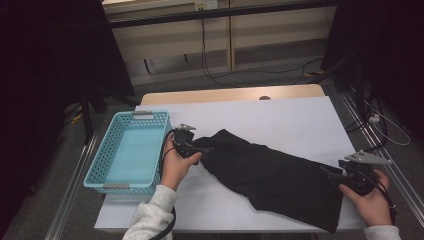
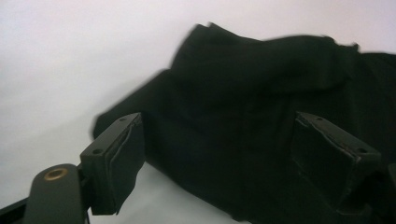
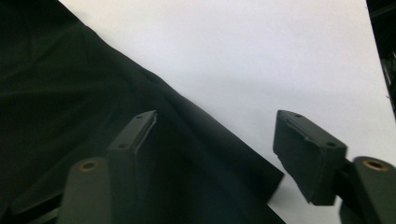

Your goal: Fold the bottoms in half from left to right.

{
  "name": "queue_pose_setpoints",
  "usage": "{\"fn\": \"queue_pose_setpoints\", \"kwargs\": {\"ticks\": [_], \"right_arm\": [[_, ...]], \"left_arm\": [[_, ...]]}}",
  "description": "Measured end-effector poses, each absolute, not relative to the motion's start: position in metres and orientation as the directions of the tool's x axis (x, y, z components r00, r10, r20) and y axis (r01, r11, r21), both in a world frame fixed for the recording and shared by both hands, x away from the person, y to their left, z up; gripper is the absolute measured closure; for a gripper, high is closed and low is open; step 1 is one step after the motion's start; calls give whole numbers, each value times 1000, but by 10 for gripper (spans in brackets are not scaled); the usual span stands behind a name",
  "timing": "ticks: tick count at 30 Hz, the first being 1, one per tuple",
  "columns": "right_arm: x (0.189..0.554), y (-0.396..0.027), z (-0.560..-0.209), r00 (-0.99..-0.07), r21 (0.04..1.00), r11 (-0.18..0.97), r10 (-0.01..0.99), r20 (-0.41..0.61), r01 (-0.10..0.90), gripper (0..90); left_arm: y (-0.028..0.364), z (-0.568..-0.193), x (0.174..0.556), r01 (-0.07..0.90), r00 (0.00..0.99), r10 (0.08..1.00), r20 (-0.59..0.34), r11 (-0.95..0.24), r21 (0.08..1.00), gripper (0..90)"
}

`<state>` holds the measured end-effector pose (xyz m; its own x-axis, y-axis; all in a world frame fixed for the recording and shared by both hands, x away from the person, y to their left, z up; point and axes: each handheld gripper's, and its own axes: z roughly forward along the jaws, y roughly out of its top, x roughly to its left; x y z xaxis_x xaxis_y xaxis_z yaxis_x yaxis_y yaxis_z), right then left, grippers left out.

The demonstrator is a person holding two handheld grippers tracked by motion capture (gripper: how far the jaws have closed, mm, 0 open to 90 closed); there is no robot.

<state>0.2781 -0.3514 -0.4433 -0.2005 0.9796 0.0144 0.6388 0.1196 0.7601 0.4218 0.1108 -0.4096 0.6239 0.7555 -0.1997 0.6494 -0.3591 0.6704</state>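
Note:
A black garment [image 1: 272,177] lies crumpled across the white-covered table [image 1: 290,117], running from centre-left to the front right. My left gripper [image 1: 202,149] rests at its left end. In the left gripper view the jaws [image 2: 224,158] stand wide apart, with the dark cloth [image 2: 243,84] bunched between and beyond them and neither pad pressing on it. My right gripper [image 1: 332,174] sits at the garment's right end. Its jaws [image 3: 215,154] are also apart: one hangs over the cloth [image 3: 70,93], the other over bare white surface, and the cloth's edge runs between them.
A light blue perforated basket [image 1: 100,155] stands at the table's left edge, right beside my left hand. White table surface shows behind the garment and along the front. Dark stands and cables surround the table on the floor.

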Motion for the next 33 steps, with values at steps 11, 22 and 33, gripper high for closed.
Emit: {"fn": "queue_pose_setpoints", "kwargs": {"ticks": [11,22,33], "right_arm": [[284,-346,-446,-310,720,225,951,-14,656,646],[290,-348,-448,-331,707,240,944,-8,665,882],[285,-364,-441,-304,748,162,951,56,644,791]], "left_arm": [[108,-421,395,594,672,730,-125,-432,679,161],[118,-429,391,614,668,729,-149,-427,664,157],[116,-431,388,616,675,720,-162,-428,662,157]]}}
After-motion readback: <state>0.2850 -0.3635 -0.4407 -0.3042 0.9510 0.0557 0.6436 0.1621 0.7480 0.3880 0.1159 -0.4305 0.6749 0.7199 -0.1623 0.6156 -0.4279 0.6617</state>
